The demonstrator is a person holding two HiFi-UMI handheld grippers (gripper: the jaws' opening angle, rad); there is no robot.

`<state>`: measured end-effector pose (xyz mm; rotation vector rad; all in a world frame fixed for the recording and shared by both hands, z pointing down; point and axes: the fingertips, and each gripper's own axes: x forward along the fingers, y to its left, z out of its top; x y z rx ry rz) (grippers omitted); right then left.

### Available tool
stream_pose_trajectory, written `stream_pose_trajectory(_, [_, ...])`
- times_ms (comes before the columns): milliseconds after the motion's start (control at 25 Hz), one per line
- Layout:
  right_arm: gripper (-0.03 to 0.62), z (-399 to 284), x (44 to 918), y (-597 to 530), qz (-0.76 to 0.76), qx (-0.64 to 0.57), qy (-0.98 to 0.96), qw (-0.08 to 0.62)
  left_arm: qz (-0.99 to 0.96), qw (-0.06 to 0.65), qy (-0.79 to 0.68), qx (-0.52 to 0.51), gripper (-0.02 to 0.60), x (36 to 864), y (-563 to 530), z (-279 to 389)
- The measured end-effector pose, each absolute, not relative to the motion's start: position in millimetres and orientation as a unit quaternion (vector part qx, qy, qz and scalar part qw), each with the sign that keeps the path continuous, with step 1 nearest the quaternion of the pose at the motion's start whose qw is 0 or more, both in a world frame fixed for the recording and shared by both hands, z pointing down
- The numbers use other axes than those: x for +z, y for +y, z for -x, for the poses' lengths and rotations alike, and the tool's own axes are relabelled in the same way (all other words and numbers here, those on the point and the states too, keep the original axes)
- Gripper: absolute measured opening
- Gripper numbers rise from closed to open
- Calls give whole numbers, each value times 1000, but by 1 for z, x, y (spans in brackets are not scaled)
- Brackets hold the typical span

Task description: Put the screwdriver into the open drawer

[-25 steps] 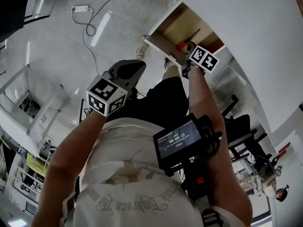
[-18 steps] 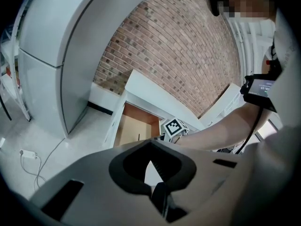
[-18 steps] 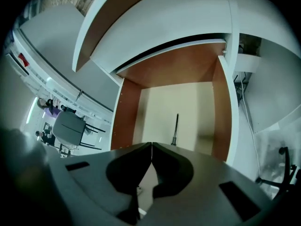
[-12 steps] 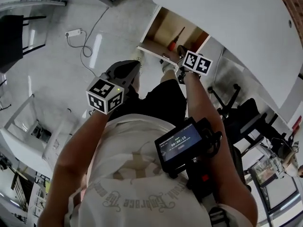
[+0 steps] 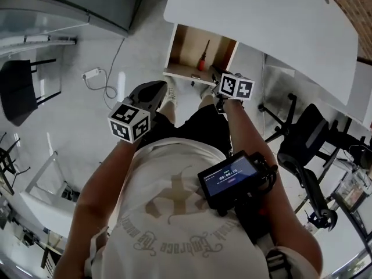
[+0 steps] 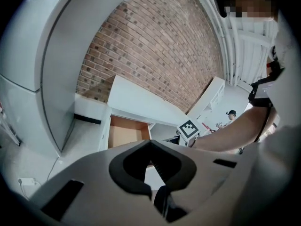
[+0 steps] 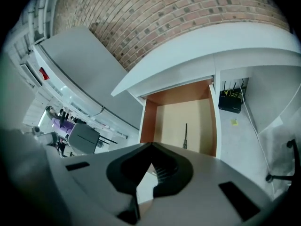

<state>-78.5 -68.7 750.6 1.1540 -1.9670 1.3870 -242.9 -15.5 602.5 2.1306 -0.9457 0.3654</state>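
The screwdriver (image 5: 202, 58) lies loose inside the open wooden drawer (image 5: 185, 46), its red handle toward the drawer's front; in the right gripper view only its dark shaft (image 7: 186, 134) shows, on the drawer (image 7: 169, 119) floor. My right gripper (image 5: 218, 79) hangs just in front of the drawer's front edge. Its jaws are shut with nothing between them (image 7: 150, 146). My left gripper (image 5: 158, 88) is further left, off the drawer's left corner. It too is shut and empty (image 6: 150, 142), and the drawer (image 6: 123, 134) lies ahead of it.
The drawer sits under a white desk (image 5: 261, 22) by a brick wall. A black office chair (image 5: 308, 144) stands to the right, and a power strip with cable (image 5: 92, 73) lies on the floor at left. A black box with antennas (image 7: 230, 101) sits beside the drawer.
My right gripper has lifted back from the drawer's front edge, leaving the screwdriver inside. My left gripper has risen a little. The head view has shifted, and more of the desk shows.
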Motion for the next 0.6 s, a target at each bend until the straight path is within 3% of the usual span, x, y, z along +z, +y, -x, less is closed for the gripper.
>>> stream_pose_trajectory(600, [21,60,631,-70,-450,429,-767,156,-860,342,-357,124,20,549,-45,231])
